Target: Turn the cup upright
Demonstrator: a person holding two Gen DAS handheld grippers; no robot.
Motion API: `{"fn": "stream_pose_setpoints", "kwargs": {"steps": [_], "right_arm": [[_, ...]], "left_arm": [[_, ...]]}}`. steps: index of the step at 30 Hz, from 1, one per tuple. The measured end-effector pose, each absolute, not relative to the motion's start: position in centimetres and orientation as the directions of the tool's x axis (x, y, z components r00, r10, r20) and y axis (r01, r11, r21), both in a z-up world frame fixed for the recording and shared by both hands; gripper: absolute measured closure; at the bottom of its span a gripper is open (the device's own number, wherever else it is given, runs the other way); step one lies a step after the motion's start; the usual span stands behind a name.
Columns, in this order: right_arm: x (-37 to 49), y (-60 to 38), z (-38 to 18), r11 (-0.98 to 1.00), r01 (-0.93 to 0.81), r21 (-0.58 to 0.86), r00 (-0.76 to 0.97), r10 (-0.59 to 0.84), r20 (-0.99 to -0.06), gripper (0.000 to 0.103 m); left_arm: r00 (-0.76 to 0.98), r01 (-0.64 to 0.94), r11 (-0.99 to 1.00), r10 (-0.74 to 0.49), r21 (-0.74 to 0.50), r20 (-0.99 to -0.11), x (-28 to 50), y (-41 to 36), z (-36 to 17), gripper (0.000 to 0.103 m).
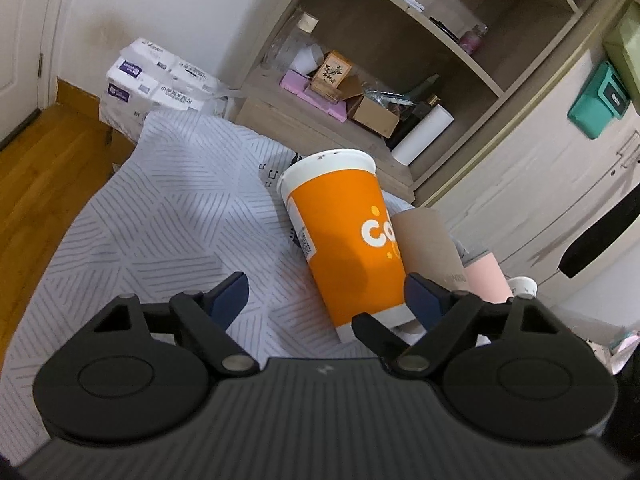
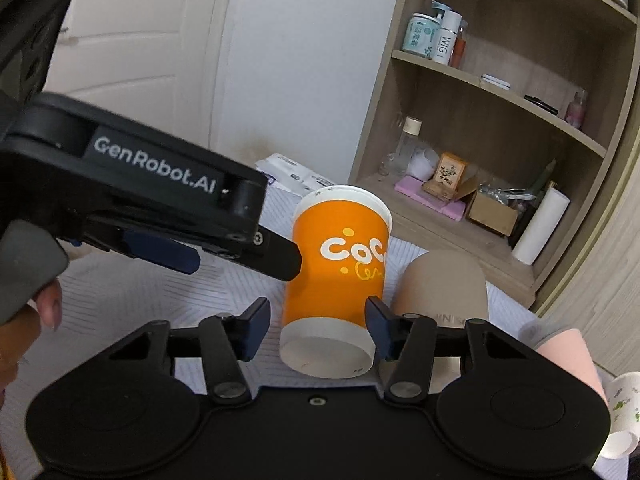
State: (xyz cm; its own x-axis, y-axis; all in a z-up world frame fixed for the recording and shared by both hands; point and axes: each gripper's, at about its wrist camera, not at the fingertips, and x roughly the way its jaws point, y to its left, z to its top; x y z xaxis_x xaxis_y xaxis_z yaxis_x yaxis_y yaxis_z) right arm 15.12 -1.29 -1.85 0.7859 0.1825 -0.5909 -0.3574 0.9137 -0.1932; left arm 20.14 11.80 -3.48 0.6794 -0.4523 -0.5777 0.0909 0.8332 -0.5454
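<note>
The left wrist view is taken close above the patterned cloth [image 1: 160,208], tilted, facing the shelf unit [image 1: 400,80] at upper right. The right wrist view is set lower and nearer, facing likewise. The orange cup [image 1: 352,236] [image 2: 340,264] at frame centre is shared.

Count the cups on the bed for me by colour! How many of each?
Orange cup: 1
Tan cup: 1
Pink cup: 1
Small white cup with green print: 1
Total: 4 cups
</note>
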Motion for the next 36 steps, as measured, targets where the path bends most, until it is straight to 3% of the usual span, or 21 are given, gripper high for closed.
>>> {"fn": "stream_pose_setpoints", "kwargs": {"steps": [7,11,14,16,21,36], "right_arm": [[16.3,-0.6,-2.7,0.899,-0.344,-0.272,0.789,0.120,-0.603,0.040],[16.4,0.1,-3.1,0.874,-0.372,-0.311,0.784,0.116,-0.610,0.029],[16.7,0.4,-3.4,0.872,-0.354,-0.339,0.792,0.086,-0.605,0.030],[17.0,0.2,-3.5,0.872,-0.341,-0.352,0.796,0.068,-0.601,0.038],[16.4,0.0,-2.9,0.862,-0.376,-0.341,0.786,0.102,-0.610,0.038],[9.8,-3.6,-0.7,0.894,-0.392,-0.218,0.775,0.193,-0.602,0.040]], "left_arm": [[0.681,0.063,0.820,-0.452,-0.569,-0.577,20.6,12.5,-4.1,0.019],[0.673,0.059,0.814,-0.460,-0.577,-0.580,20.8,12.5,-4.5,0.018],[0.669,0.056,0.807,-0.467,-0.588,-0.578,20.8,12.8,-4.7,0.018],[0.668,0.047,0.800,-0.471,-0.598,-0.576,20.8,13.1,-4.9,0.018],[0.675,0.035,0.809,-0.452,-0.587,-0.583,20.2,13.0,-4.9,0.019],[0.608,0.091,0.718,-0.589,-0.690,-0.533,16.5,10.9,-3.8,0.018]]}}
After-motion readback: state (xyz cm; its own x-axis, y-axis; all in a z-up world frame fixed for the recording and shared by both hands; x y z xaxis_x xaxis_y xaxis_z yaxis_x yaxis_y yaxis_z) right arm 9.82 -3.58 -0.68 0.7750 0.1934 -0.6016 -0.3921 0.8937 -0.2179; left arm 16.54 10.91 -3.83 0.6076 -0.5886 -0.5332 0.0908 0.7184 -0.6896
